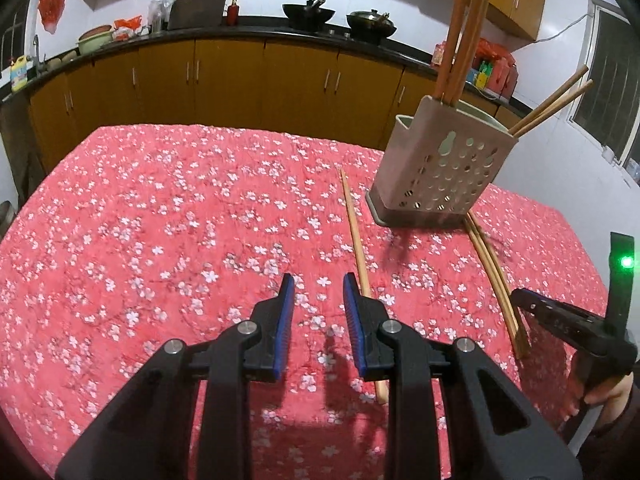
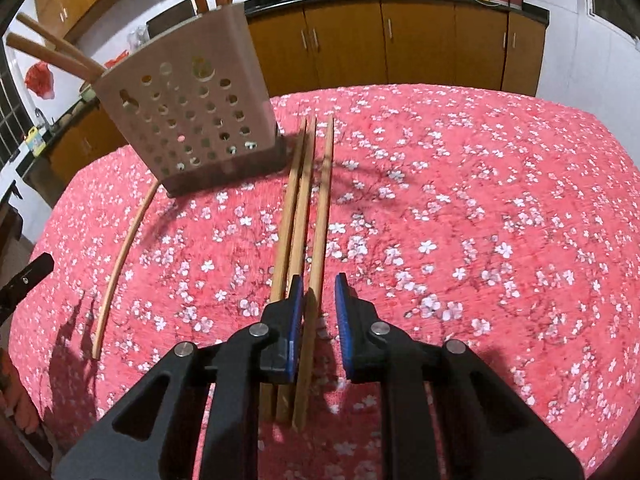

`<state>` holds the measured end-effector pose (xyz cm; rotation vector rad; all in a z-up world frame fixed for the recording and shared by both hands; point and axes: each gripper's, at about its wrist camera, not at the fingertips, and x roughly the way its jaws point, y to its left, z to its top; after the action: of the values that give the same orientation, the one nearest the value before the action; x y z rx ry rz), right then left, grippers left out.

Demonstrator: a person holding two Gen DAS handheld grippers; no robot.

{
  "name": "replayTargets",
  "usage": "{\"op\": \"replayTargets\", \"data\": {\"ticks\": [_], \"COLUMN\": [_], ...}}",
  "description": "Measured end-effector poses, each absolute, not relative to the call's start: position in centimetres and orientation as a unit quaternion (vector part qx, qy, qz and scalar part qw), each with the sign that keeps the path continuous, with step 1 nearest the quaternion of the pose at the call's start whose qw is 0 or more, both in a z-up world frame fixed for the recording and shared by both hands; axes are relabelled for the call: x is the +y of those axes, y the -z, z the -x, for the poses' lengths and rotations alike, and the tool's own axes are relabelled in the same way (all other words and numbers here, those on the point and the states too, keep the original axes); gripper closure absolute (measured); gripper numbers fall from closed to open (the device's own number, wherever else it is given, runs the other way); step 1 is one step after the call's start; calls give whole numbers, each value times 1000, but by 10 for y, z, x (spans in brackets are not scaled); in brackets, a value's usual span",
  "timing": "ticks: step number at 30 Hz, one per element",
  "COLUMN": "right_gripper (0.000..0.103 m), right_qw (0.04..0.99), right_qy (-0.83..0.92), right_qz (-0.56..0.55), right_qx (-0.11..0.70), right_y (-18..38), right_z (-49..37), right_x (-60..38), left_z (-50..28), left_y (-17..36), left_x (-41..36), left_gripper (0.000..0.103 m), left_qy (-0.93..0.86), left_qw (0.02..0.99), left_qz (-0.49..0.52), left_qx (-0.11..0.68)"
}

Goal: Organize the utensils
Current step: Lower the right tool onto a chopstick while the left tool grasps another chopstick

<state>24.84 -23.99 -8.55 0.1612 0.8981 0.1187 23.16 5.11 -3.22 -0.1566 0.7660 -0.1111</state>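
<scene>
Floral table [image 1: 140,220], wide bare cloth left of the holder [image 1: 436,172].
Right view alone shows three chopsticks [image 2: 308,208] together; right gripper [image 2: 318,292] straddles one, pads not pressing. Left gripper [image 1: 318,294] spread, beside a lone chopstick [image 1: 356,240].

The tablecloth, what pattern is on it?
Small white blossoms on red tablecloth; clearest in the right wrist view.
</scene>
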Motion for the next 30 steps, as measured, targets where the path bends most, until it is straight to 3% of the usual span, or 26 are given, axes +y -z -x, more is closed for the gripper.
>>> {"op": "replayTargets", "data": {"ticks": [9,30], "right_gripper": [95,96], "right_qw": [901,903], "right_qy": [-49,-40], "right_qz": [-52,-62], "right_qx": [427,424], "right_y": [88,86], "right_z": [-246,-243], "right_x": [-237,-242], "left_z": [-237,-247], "left_y": [42,47], "left_x": [43,21], "left_gripper": [77,77], "left_qy": [71,97], "left_qw": [915,910], "left_qz": [84,72], "left_qx": [388,397]}}
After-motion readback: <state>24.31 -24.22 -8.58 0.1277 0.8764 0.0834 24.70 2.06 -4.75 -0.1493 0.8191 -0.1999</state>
